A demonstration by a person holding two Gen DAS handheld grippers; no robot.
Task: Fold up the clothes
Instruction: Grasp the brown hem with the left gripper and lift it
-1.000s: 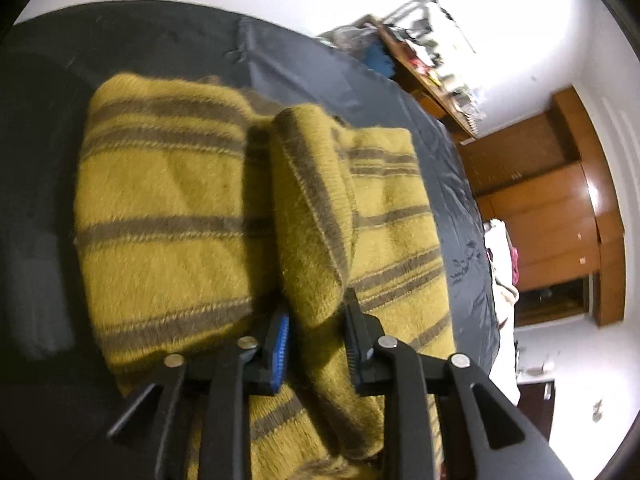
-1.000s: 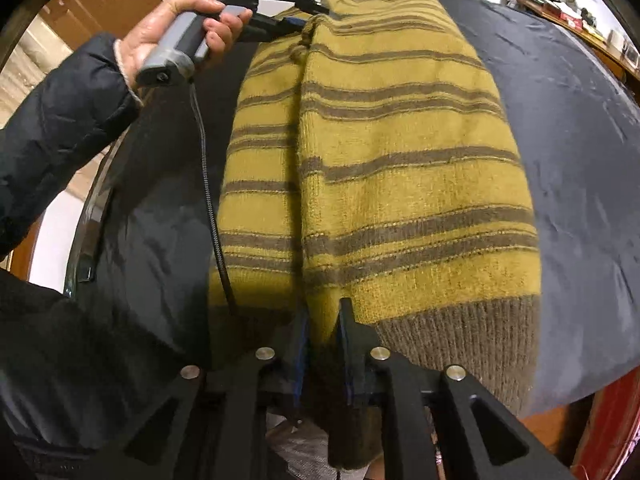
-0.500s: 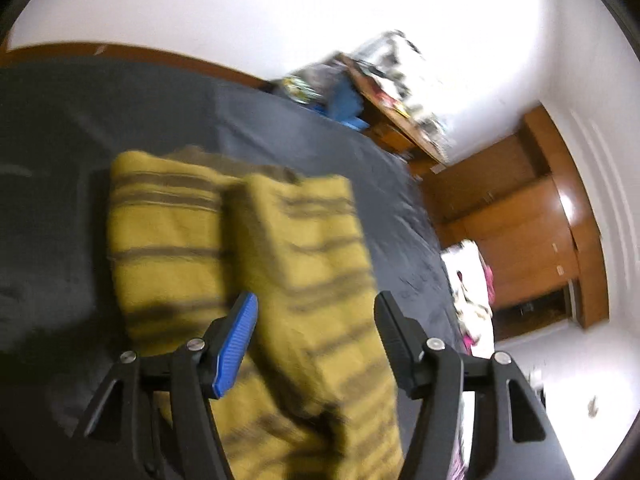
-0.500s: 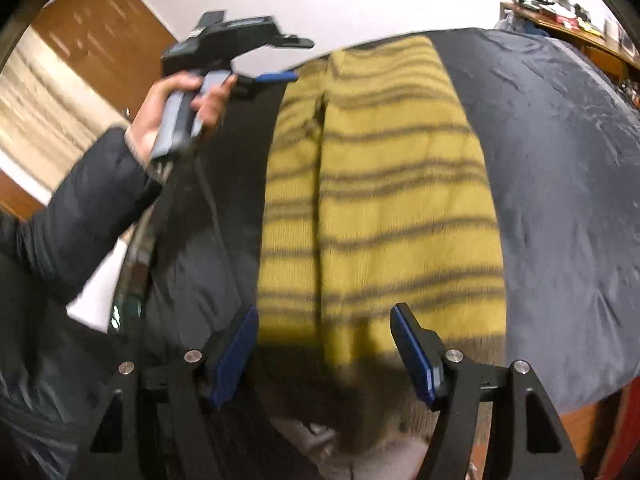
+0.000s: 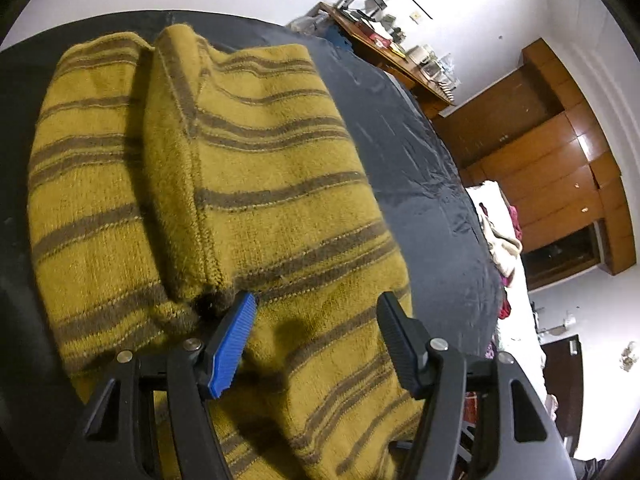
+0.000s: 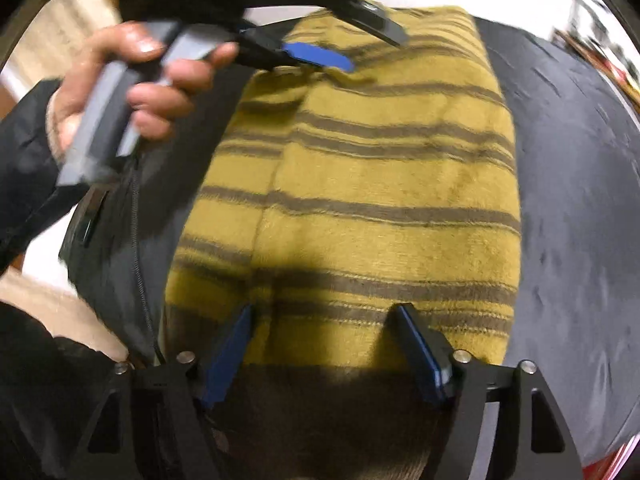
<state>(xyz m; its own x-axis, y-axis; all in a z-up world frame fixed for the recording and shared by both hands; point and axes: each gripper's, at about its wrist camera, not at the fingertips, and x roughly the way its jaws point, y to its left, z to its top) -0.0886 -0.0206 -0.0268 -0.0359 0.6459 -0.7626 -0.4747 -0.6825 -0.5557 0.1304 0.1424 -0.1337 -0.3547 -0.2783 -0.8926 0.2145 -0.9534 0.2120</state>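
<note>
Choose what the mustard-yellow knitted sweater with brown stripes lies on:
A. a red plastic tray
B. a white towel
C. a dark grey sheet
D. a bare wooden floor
C: the mustard-yellow knitted sweater with brown stripes lies flat on the dark grey sheet, which surrounds it in both wrist views.

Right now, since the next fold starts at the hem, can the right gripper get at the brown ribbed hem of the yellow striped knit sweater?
Probably yes: the right gripper hangs open directly over the hem, nothing between them.
</note>
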